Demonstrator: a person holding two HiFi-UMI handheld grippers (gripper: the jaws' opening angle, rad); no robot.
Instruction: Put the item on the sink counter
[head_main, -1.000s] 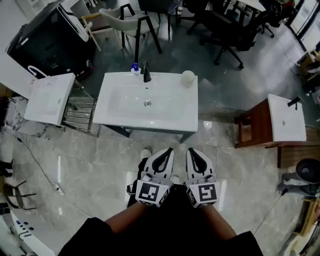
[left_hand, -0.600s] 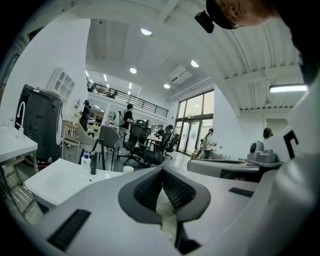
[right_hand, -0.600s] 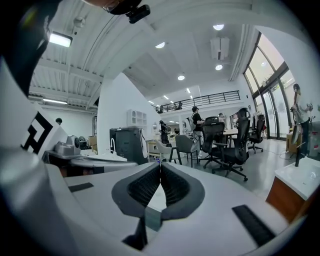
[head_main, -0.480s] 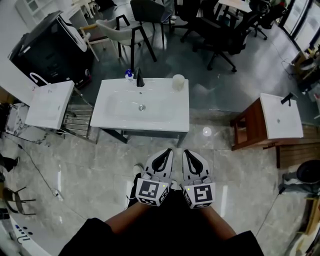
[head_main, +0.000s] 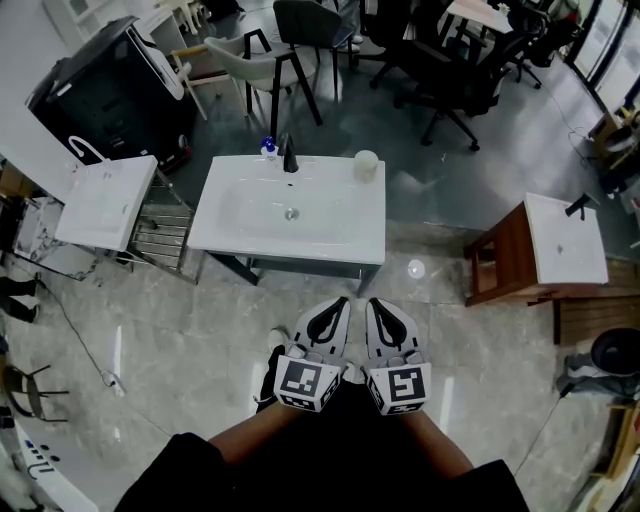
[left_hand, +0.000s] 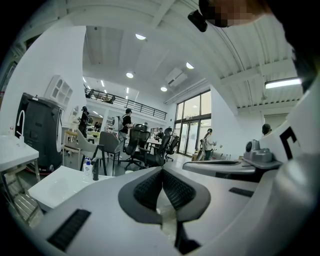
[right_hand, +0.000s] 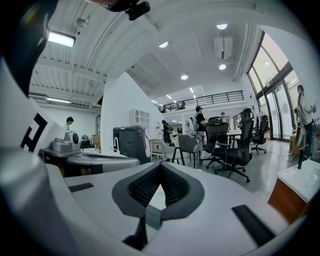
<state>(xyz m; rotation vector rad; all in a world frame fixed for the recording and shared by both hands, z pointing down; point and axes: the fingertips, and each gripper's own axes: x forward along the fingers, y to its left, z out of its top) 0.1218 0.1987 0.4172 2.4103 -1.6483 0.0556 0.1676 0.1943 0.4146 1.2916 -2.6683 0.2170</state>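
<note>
The white sink counter (head_main: 225, 238) stands ahead of me on the grey floor. A black faucet (head_main: 290, 155), a small blue-capped bottle (head_main: 268, 148) and a white cup (head_main: 366, 165) sit along its far edge. My left gripper (head_main: 340, 301) and right gripper (head_main: 374, 302) hang side by side, short of the counter's near edge. Both are shut, tips meeting, with nothing between them. The left gripper view shows its closed jaws (left_hand: 161, 170), with the counter (left_hand: 52, 187) and bottle (left_hand: 87, 169) at lower left. In the right gripper view the jaws (right_hand: 161, 165) are closed too.
A second white basin (head_main: 105, 200) and a metal rack (head_main: 160, 235) stand left of the counter. On the right is a wooden stand with a basin (head_main: 565, 240). A black machine (head_main: 110, 95), a chair (head_main: 270, 50) and office chairs (head_main: 450, 70) lie beyond. People stand far off.
Both grippers stay shut and side by side, drifting slightly. The head view has shifted a little, so the sink counter sits slightly lower in the picture.
</note>
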